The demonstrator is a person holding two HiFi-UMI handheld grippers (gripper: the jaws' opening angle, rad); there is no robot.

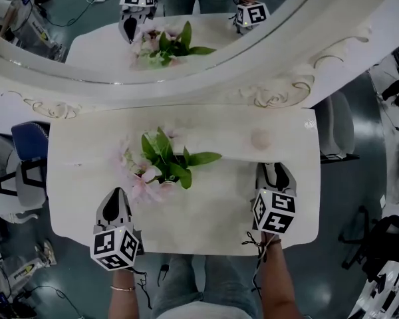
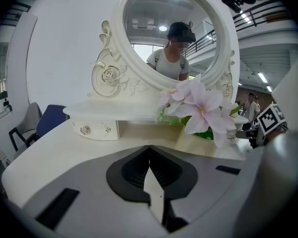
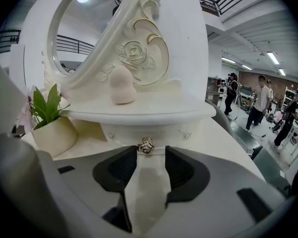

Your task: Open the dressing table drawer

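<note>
The white dressing table [image 1: 86,178] carries a raised shelf with a small drawer under each end. In the right gripper view, the right drawer [image 3: 129,132] is closed and its rose-shaped metal knob [image 3: 146,145] sits just ahead of the jaw tips, centred on the gap. My right gripper [image 3: 151,153] [image 1: 274,169] is open, with nothing between its fingers. My left gripper [image 2: 149,148] [image 1: 115,195] is shut and empty, resting over the front left of the tabletop. The left drawer [image 2: 97,129] and its knob [image 2: 85,130] lie well ahead of it, also closed.
A pot of pink flowers [image 1: 161,163] [image 2: 198,108] stands mid-table between the grippers. A beige make-up sponge [image 1: 261,138] [image 3: 122,86] rests on the shelf above the right drawer. The oval mirror [image 1: 186,18] rises behind. Chairs [image 1: 26,151] stand left of the table.
</note>
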